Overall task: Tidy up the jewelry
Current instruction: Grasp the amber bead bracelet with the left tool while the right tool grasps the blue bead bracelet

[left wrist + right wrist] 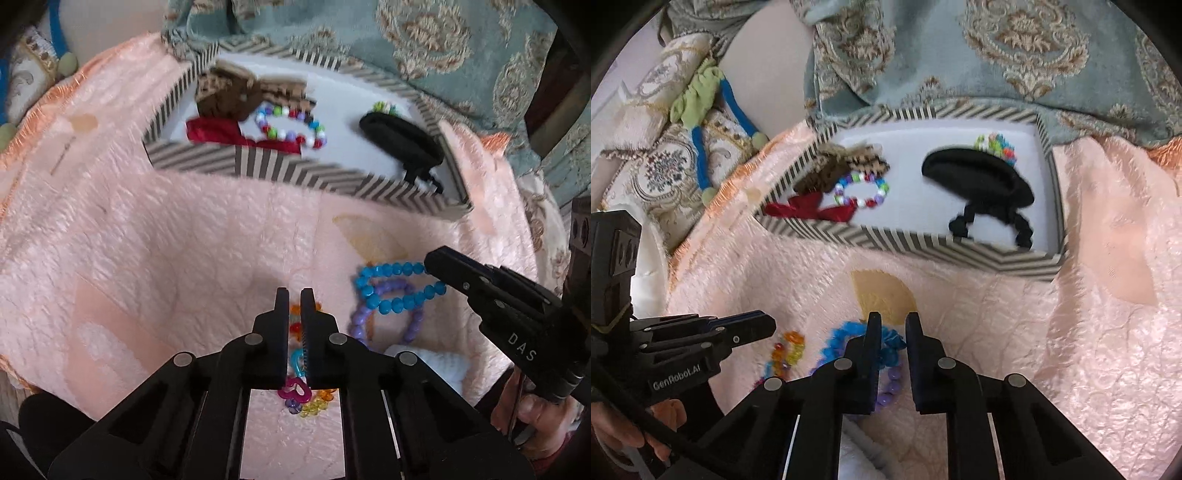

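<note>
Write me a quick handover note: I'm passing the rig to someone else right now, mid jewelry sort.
Left gripper: fingers nearly closed over the multicolored charm bracelet on the pink blanket; I cannot tell if it is gripped.
Right gripper: open, above the blue bead bracelet and the purple bead bracelet.
Done: the striped box already holds a colorful bead bracelet, red ribbon, brown fabric piece, black scrunchie and a small bright beaded piece.
Left: move the three bracelets on the blanket into the box.

Blue bracelet (397, 286) overlaps purple bracelet (384, 317) on the pink quilt (147, 240)
</note>
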The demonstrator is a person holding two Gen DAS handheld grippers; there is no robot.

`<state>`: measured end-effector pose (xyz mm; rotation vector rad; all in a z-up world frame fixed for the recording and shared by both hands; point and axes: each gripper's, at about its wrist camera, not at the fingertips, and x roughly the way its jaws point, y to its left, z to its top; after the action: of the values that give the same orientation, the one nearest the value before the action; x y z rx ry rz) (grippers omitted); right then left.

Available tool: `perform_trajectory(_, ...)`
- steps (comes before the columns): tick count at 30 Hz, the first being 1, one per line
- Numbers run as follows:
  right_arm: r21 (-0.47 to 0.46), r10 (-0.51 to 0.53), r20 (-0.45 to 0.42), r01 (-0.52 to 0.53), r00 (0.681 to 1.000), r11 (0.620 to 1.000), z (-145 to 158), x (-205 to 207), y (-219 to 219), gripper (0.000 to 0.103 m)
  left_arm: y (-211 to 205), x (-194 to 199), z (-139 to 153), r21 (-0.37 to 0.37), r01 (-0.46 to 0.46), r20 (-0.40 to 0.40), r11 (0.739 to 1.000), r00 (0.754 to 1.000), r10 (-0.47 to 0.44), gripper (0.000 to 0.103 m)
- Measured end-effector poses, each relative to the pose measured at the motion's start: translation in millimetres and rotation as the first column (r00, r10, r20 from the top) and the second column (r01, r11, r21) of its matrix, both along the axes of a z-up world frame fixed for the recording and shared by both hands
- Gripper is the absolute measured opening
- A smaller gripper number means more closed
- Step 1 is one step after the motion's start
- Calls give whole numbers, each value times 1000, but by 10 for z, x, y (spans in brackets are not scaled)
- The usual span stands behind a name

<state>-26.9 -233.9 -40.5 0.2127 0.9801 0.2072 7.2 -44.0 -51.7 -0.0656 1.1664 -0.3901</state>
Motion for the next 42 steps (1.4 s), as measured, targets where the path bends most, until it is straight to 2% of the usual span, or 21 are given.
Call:
perform_trajectory(6, 18, -7, 66, 6, 998, 1000, 315, -56, -27, 12, 81, 0, 239, -31, -1, 43, 1000, 999, 2, 4)
perform_trajectory(9, 18, -11, 89, 9, 996, 1000, 435, -84, -45, 12, 51, -16, 206, -14, 13, 11, 1000, 1000, -12, 4)
perform_trajectory(11, 20, -10, 96, 8, 995, 1000, 466, -96, -53, 12, 29, -35, 112, -10, 16, -27, 1000, 1000, -16, 8)
perform_trajectory(13, 30, -4, 89, 1, 996, 1000, 447, -99, -61, 12, -16, -60, -6, 8, 23, -55, 1000, 998, -22, 21)
perform_trajectory(15, 48, -8, 51, 5, 999, 999, 343, -69, -97, 13, -63, -69, -117, 30, 20, -76, 999, 997, -17, 28)
perform_trajectory(17, -6, -26, -20, 26, 999, 1000, 164, -10, -100, 18, -89, -50, -223, 33, 15, -101, 999, 995, -12, 28)
perform_trajectory(19, -38, -25, -58, 23, 998, 999, 10, 21, -92, 20, -93, -27, -287, 24, 0, -111, 1000, 994, 3, 28)
perform_trajectory(23, 10, -41, -130, 43, 991, 999, -288, 98, -154, 20, -108, 2, -296, 18, -11, -101, 1000, 995, 12, 28)
perform_trajectory(26, 19, -37, -125, 39, 992, 999, -384, 124, -145, 20, -102, 40, -316, 2, -18, -112, 1000, 994, 18, 27)
perform_trajectory(27, 9, -31, -111, 32, 993, 999, -378, 125, -132, 20, -99, 48, -317, -1, -18, -110, 1000, 994, 18, 25)
perform_trajectory(30, -53, -14, -92, 9, 996, 999, -377, 130, -44, 17, -93, 55, -321, 12, -14, -95, 1000, 995, 15, 10)
perform_trajectory(32, -99, 1, -81, -9, 997, 995, -334, 115, 17, 9, -69, 69, -312, -7, -14, -104, 1000, 994, 14, 9)
perform_trajectory(33, -94, 3, -74, -10, 997, 996, -308, 104, 12, 9, -36, 76, -282, -28, -19, -110, 999, 994, 15, 9)
perform_trajectory(39, -5, -21, 22, 21, 1000, 1000, 106, 6, -112, 7, 127, 96, 53, -81, -42, -53, 996, 998, 38, 9)
perform_trajectory(42, 8, -16, 68, 15, 998, 1000, 349, -27, -125, 7, 182, 84, 275, -103, -46, -8, 994, 999, 45, 9)
